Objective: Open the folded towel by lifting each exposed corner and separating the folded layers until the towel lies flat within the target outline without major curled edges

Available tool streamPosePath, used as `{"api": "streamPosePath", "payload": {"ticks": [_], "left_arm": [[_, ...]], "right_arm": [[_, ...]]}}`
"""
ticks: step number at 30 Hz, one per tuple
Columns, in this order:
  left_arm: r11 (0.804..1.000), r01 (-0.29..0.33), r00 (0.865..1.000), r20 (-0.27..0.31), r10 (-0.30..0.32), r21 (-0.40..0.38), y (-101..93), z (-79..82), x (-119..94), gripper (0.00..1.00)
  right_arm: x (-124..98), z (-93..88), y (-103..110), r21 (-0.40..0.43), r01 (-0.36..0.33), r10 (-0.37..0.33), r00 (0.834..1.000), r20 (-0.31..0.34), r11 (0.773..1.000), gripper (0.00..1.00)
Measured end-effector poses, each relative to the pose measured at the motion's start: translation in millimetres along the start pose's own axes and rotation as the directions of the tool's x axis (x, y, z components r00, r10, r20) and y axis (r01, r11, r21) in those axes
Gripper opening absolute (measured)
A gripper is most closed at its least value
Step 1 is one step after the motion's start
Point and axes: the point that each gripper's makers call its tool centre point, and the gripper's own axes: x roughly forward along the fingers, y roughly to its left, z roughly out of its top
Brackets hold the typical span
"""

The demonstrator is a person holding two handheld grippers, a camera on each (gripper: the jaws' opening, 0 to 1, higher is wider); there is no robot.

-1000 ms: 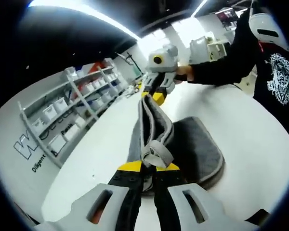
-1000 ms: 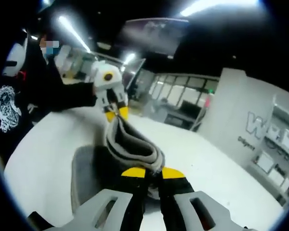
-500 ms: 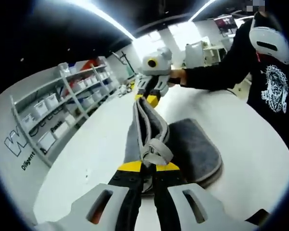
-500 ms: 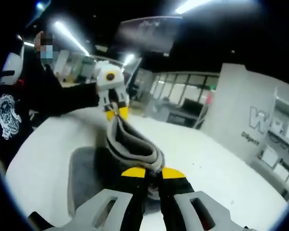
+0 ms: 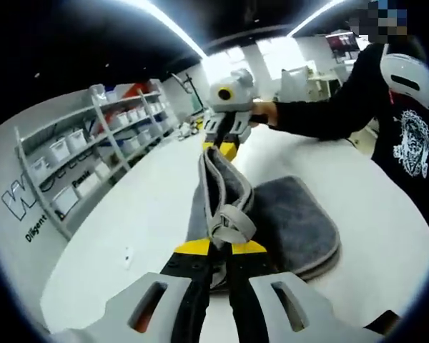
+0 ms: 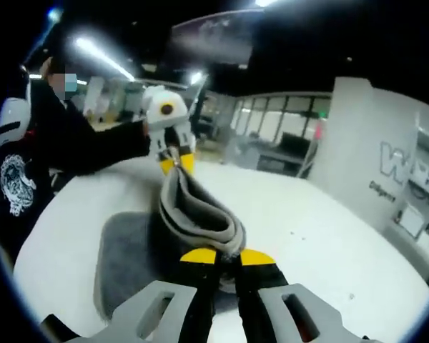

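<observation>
The left gripper (image 5: 220, 249) had its fingers (image 5: 193, 248) clamped together on one corner of the grey towel (image 5: 293, 221), pinching a bunched fold with its pale edge binding just above the yellow tips. In the right gripper view, the right gripper (image 6: 220, 257) likewise had its fingers (image 6: 199, 256) closed on a corner of the towel (image 6: 196, 214), the thick layered edge rising straight out of the grip. Each gripper appeared in the other's view at the far end of the cloth: the right gripper (image 5: 224, 148) in the left gripper view and the left gripper (image 6: 176, 163) in the right gripper view, both with yellow tips pressed onto the fabric. Between the two grippers the lifted edge of the towel ran as a taut, doubled ridge above the white bench (image 5: 150, 214), while the rest of the towel hung down from it and lay partly folded on the bench surface, toward the side where the person in a dark printed top (image 5: 415, 143) stood. Grey shelving with white bins (image 5: 93, 153) stood beyond the far edge of the bench.
</observation>
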Motion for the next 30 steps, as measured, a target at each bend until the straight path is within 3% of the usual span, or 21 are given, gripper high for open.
{"api": "streamPosePath", "payload": {"ticks": [6, 9, 11, 21, 23, 24, 25, 30], "left_arm": [[1.0, -0.028, 1.0, -0.007, 0.028, -0.006, 8.9, 0.1, 2, 0.06], [0.992, -0.123, 0.992, -0.003, 0.123, 0.027, 28.8, -2.8, 2, 0.07], [0.992, -0.123, 0.992, 0.005, 0.123, 0.005, 30.4, -4.6, 4, 0.07], [0.98, -0.196, 0.981, 0.014, 0.196, 0.021, 41.4, -5.3, 10, 0.07], [0.98, -0.198, 0.98, 0.013, 0.198, 0.019, 41.6, -5.6, 10, 0.07], [0.99, -0.14, 0.99, -0.012, 0.14, -0.025, 29.4, -9.9, 13, 0.06], [0.995, -0.102, 0.995, -0.01, 0.102, -0.024, 22.3, -8.2, 14, 0.06], [0.993, -0.117, 0.993, -0.013, 0.117, -0.007, 25.5, -4.6, 18, 0.06]], "right_arm": [[3, -1.3, -5, -0.001, 0.001, -0.001, 1.0, -0.004, 1.0, 0.03], [6, -2.7, -12, 0.001, 0.028, -0.028, 1.0, 0.002, 1.0, 0.03], [9, -4.3, -22, -0.011, 0.08, -0.08, 0.997, 0.002, 0.997, 0.03], [9, -6.9, -22, 0.012, 0.084, -0.084, 0.996, -0.03, 0.996, 0.03], [8, -8.1, -16, 0.037, 0.056, -0.054, 0.997, -0.051, 0.998, 0.02], [7, -8.0, -7, 0.061, 0.012, -0.008, 0.997, -0.074, 0.998, 0.02], [7, -5.9, -7, 0.055, 0.013, -0.008, 0.997, -0.075, 0.998, 0.02], [12, -5.6, -17, 0.022, 0.047, -0.045, 0.996, -0.074, 0.999, 0.03]]}}
